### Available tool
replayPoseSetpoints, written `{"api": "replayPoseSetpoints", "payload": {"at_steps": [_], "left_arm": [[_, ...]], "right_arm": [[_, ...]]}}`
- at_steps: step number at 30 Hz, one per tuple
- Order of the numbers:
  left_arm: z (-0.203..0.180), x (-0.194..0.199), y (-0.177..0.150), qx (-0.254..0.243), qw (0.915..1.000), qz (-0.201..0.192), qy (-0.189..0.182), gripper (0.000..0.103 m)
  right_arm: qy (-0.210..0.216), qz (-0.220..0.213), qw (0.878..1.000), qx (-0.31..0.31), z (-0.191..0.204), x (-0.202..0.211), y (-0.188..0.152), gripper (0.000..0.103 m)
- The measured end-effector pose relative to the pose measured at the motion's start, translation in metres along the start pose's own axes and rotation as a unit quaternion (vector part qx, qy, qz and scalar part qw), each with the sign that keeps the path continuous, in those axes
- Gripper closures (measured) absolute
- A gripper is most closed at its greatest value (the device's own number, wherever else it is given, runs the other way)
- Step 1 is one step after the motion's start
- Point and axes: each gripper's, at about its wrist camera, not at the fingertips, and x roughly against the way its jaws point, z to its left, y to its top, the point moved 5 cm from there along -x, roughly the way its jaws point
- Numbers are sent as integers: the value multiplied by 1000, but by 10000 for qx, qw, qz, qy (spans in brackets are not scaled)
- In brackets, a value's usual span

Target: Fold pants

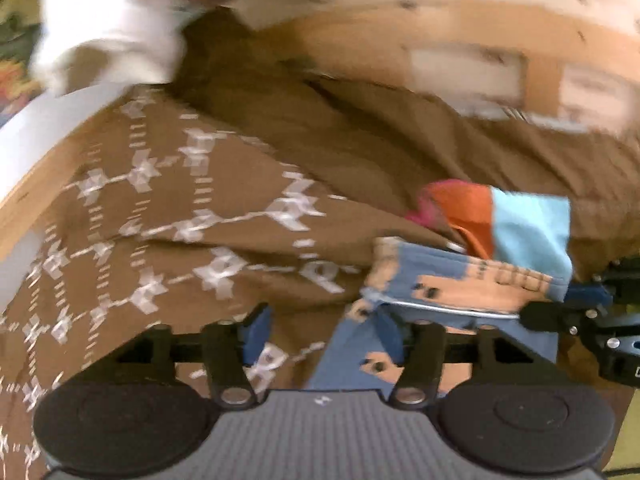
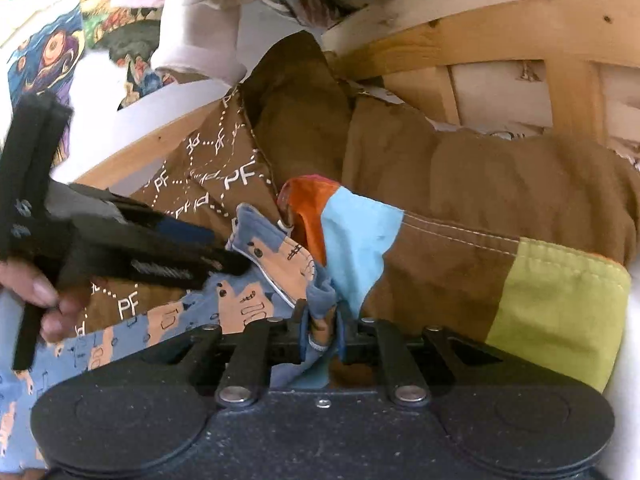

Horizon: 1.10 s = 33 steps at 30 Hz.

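The pants [image 2: 500, 192] are brown patchwork with orange, light blue [image 2: 360, 236] and yellow-green [image 2: 560, 304] patches and a panel printed with white "PF" marks [image 1: 168, 208]. They lie bunched on a wooden-edged surface. A blue cloth part with peach figures [image 2: 276, 256] is folded up at the front. My right gripper [image 2: 322, 322] is shut on a pinch of this blue cloth and the light blue patch. My left gripper [image 1: 323, 330] stands open over the patterned brown panel, its right pad beside the blue cloth. The right wrist view shows the left gripper [image 2: 224, 256] coming in from the left, held by a hand [image 2: 44, 296].
A pale wooden frame [image 2: 460, 48] with slats runs behind the pants. A white garment [image 2: 200, 36] hangs at the upper left, with a colourful printed fabric [image 2: 48, 52] beyond it. The surface's wooden edge [image 1: 36, 184] runs along the left.
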Motion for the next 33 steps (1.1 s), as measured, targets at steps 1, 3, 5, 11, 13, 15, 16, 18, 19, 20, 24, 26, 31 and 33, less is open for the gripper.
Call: {"api": "replayPoseSetpoints", "payload": {"at_steps": [1, 3, 5, 11, 13, 15, 16, 18, 19, 20, 24, 26, 31, 33], "left_arm": [[11, 10, -3, 180, 9998, -83, 96, 27], [37, 34, -19, 576, 9971, -246, 441, 16], [67, 62, -44, 923, 9923, -335, 758, 12], [132, 124, -141, 1653, 9696, 106, 1804, 11], [149, 144, -172, 1795, 9566, 182, 2290, 11], [163, 160, -196, 1920, 9487, 231, 2500, 12], [169, 166, -207, 2018, 9454, 282, 2543, 13], [181, 174, -223, 2157, 9430, 442, 2497, 18], [188, 183, -232, 2193, 9433, 471, 2448, 22], [194, 183, -236, 2239, 9452, 524, 2320, 23], [207, 163, -241, 2373, 9501, 1021, 1747, 44], [210, 154, -250, 2425, 9483, 1244, 1624, 81], [210, 155, -242, 2205, 9492, 1234, 1877, 100], [206, 152, -242, 2051, 9492, 1311, 1992, 100]], "right_arm": [[-8, -5, 10000, 34, 1, 0, 1, 83], [-153, -105, 9989, 421, 10, 4, 2, 65], [-179, -292, 9952, 919, 22, 16, -1, 39], [-182, -837, 9678, 2365, 70, 25, -7, 15], [69, -778, 9591, 2722, 87, 20, -14, 15], [316, -629, 9497, 3051, 103, 13, -24, 15], [441, -547, 9457, 3175, 110, 10, -28, 15], [632, -385, 9391, 3356, 120, 3, -36, 15], [674, -316, 9375, 3398, 125, 0, -40, 15], [704, -232, 9362, 3435, 127, -3, -44, 15], [749, -18, 9328, 3524, 133, -14, -53, 15], [723, 99, 9325, 3536, 132, -19, -56, 15], [562, 256, 9413, 3319, 122, -25, -58, 15], [509, 233, 9433, 3273, 119, -24, -56, 13]]}}
